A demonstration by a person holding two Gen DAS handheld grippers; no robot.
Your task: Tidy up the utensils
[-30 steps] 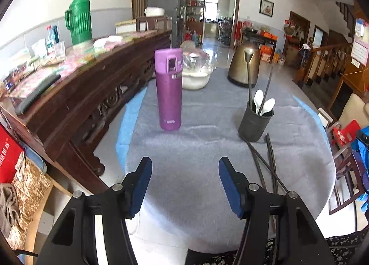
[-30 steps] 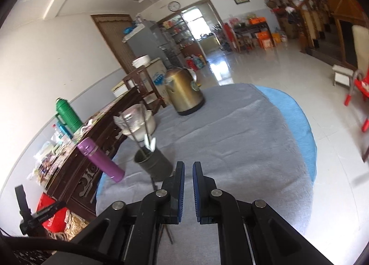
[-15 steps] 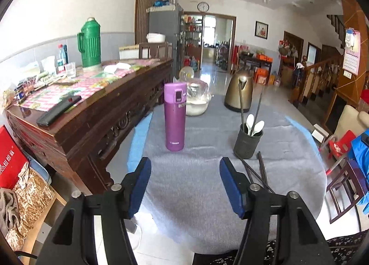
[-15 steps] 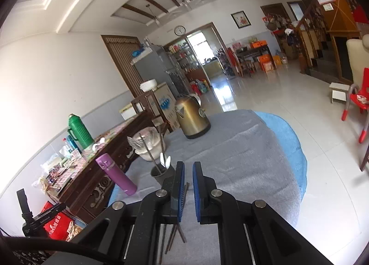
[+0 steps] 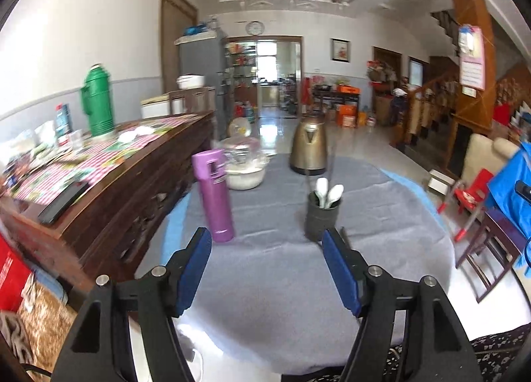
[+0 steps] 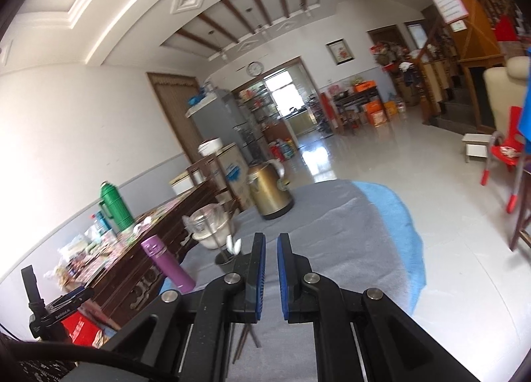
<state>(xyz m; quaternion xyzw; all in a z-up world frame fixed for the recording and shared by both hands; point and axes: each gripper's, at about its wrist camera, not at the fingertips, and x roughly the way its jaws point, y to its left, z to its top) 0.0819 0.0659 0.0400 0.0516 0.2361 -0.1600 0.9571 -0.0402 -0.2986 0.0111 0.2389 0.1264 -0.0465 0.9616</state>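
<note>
A dark utensil cup (image 5: 322,219) stands on the grey-covered round table (image 5: 265,282), holding two white spoons (image 5: 327,191) and thin dark sticks. My left gripper (image 5: 267,269) is open and empty, held back over the table's near part, the cup just beyond its right finger. In the right wrist view the cup (image 6: 225,260) sits left of my right gripper (image 6: 271,274), which is shut with nothing between its pads, raised above the table. Loose dark chopsticks (image 6: 244,340) lie on the cloth, partly hidden under the right gripper.
A purple flask (image 5: 215,196) stands left of the cup. A covered white bowl (image 5: 244,169) and a brass kettle (image 5: 308,149) stand farther back. A wooden sideboard (image 5: 109,176) runs along the left. Chairs (image 5: 481,212) stand at the right.
Both grippers have pulled back and tilted upward, so the table looks farther and lower. The left stayed open, the right stayed shut. The cup and flask have not moved.
</note>
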